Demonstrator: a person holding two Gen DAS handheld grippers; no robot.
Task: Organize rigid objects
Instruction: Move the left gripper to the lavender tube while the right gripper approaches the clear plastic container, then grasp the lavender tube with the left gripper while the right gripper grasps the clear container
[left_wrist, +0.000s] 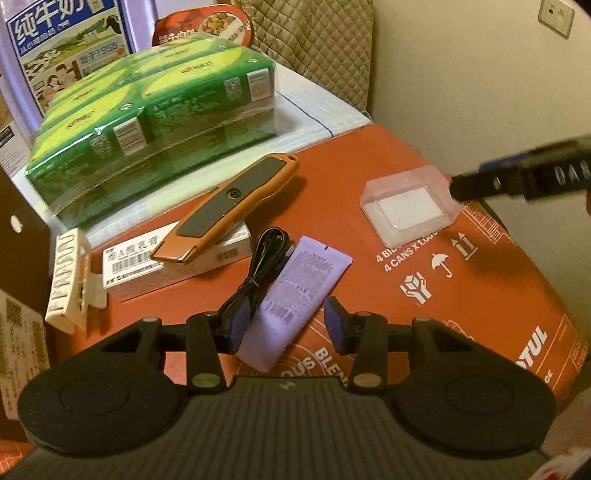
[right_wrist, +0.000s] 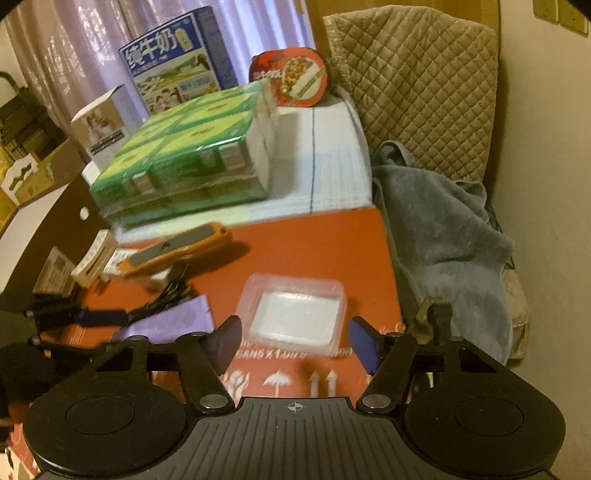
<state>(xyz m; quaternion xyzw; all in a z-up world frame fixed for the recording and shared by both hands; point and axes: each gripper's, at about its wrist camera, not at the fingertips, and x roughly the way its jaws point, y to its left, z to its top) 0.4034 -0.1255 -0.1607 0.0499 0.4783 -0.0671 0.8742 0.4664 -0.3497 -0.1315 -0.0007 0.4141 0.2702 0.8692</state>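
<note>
On the red carton top (left_wrist: 369, 155) lie an orange utility knife (left_wrist: 229, 206) resting on a white medicine box (left_wrist: 173, 266), a coiled black cable (left_wrist: 258, 258), a lilac tube (left_wrist: 295, 295) and a clear plastic case (left_wrist: 410, 206). My left gripper (left_wrist: 286, 325) is open, its fingers on either side of the tube's lower end. My right gripper (right_wrist: 295, 343) is open just in front of the clear case (right_wrist: 295, 314), jaws wider than the case. The knife (right_wrist: 177, 251) and tube (right_wrist: 173, 321) show to its left. The right gripper's fingertips (left_wrist: 461, 184) reach the case's right edge.
A shrink-wrapped green pack (left_wrist: 147, 122) sits on a white box (right_wrist: 325, 166) behind the carton, with a milk carton (right_wrist: 173, 55) and a food bowl (right_wrist: 291, 77) beyond. A small patterned box (left_wrist: 66, 280) stands at left. A quilted chair (right_wrist: 417, 85) with a grey towel (right_wrist: 443, 229) is at right.
</note>
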